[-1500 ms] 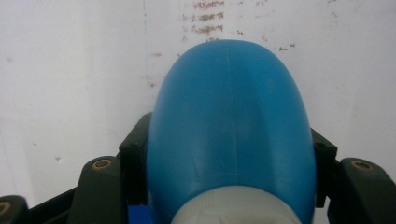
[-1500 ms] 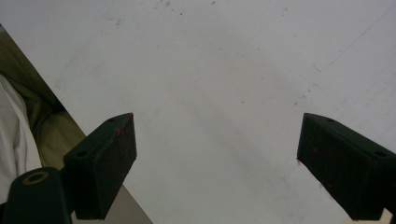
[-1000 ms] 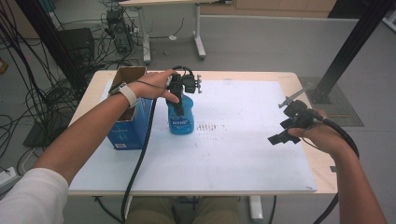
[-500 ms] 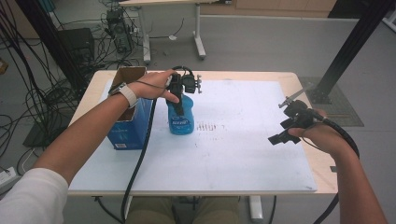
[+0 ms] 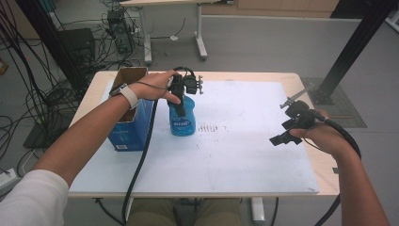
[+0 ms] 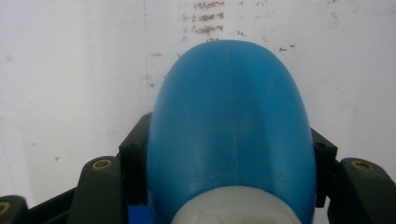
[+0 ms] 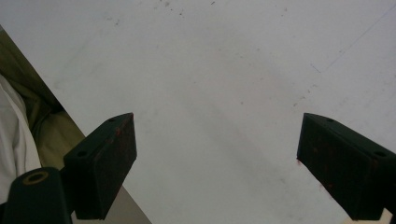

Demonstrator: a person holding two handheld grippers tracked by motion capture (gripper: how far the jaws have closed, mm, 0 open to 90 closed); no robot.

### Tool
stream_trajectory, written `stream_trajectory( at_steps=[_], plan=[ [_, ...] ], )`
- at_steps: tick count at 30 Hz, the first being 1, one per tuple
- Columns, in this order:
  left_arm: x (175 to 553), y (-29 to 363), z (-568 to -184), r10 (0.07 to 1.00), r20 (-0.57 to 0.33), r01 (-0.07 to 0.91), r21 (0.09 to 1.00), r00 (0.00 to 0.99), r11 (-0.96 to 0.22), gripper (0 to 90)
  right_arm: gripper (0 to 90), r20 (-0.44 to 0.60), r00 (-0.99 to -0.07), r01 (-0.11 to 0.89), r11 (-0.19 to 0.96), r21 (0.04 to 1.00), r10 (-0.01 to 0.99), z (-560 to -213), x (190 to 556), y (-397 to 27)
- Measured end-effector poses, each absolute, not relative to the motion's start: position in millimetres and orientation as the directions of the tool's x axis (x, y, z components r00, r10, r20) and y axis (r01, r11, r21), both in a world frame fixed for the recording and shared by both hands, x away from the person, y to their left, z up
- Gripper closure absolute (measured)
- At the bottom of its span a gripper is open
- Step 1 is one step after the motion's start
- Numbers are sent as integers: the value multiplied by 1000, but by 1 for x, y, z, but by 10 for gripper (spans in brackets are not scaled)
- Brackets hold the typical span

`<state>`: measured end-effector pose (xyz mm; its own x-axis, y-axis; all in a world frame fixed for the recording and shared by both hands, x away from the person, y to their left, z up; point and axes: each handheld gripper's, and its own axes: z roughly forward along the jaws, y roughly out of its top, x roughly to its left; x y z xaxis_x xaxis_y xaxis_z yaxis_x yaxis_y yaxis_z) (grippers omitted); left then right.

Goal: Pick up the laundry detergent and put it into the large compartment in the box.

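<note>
Blue plastic bottle (image 5: 182, 117) stands upright at centre-left of the high view on the white table sheet (image 5: 235, 150), just beside the blue cardboard box (image 5: 131, 125), its long axis vertical and neck pointing up, where the left gripper (image 5: 181, 96) comes down over it. From the left gripper view the jaws clench the bottle's rounded shoulders (image 6: 231, 130), a curved surface that could slip or tip if lifted. In the right gripper view the right gripper (image 7: 217, 161) is spread wide, grasping nothing.

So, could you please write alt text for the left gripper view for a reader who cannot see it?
A blue bottle with a white neck, seen from above, sits between the left gripper's two black jaws, which press against its sides. Beneath it lies a white tabletop with faint brown marks.
</note>
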<state>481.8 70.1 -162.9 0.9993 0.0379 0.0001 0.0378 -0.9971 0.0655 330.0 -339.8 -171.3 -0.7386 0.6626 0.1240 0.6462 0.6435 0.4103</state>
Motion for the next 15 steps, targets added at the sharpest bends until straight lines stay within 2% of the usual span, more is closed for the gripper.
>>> stream_trajectory(
  at_steps=[15],
  plan=[
    [482, 70, -163, 41, -1, 41, 64, 999, -997, 380, 120, 120, -738, 645, 643, 413, 664, -170, 328, -341]
  ],
)
